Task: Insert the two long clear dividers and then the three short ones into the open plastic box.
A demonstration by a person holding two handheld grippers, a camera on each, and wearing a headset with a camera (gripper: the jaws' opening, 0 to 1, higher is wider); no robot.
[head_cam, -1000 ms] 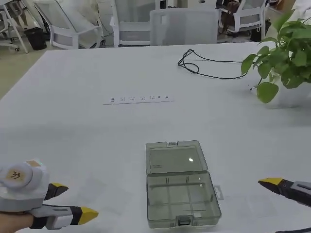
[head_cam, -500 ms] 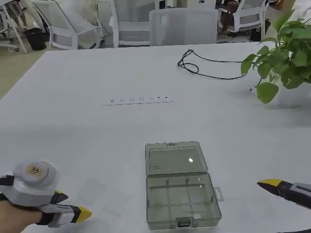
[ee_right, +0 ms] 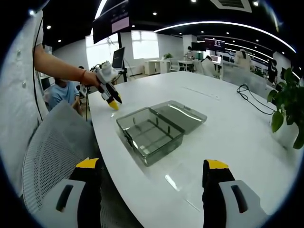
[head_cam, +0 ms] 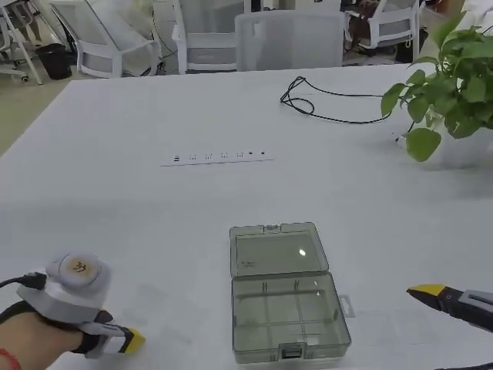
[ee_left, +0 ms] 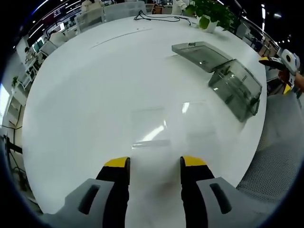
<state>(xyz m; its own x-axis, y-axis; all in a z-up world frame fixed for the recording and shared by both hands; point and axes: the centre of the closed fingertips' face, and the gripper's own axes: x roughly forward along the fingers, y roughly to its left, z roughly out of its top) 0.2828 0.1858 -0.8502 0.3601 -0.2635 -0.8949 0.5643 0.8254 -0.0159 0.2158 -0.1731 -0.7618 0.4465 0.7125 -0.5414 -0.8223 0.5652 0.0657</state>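
Note:
The open clear plastic box point(head_cam: 286, 314) lies near the table's front edge, its lid point(head_cam: 276, 250) folded flat behind it. In the left gripper view the box point(ee_left: 235, 88) sits to the upper right. Faint clear dividers point(ee_left: 148, 124) lie flat on the table just ahead of my left gripper point(ee_left: 154, 163), which is open with nothing between its jaws. In the head view that gripper point(head_cam: 117, 330) is low at the bottom left, beside the dividers point(head_cam: 150, 297). My right gripper point(ee_right: 152, 165) is open wide and empty, facing the box point(ee_right: 149, 133); its yellow fingertip point(head_cam: 428, 292) shows right of the box.
A white power strip point(head_cam: 218, 157) lies mid-table, with a black cable point(head_cam: 323, 104) and a potted plant point(head_cam: 454, 85) at the back right. Office chairs point(head_cam: 289, 38) stand beyond the far edge. A mesh chair point(ee_right: 57, 142) stands close at the near edge.
My left gripper has dropped lower and drawn back toward the table's near left corner. The right gripper and the box have stayed put.

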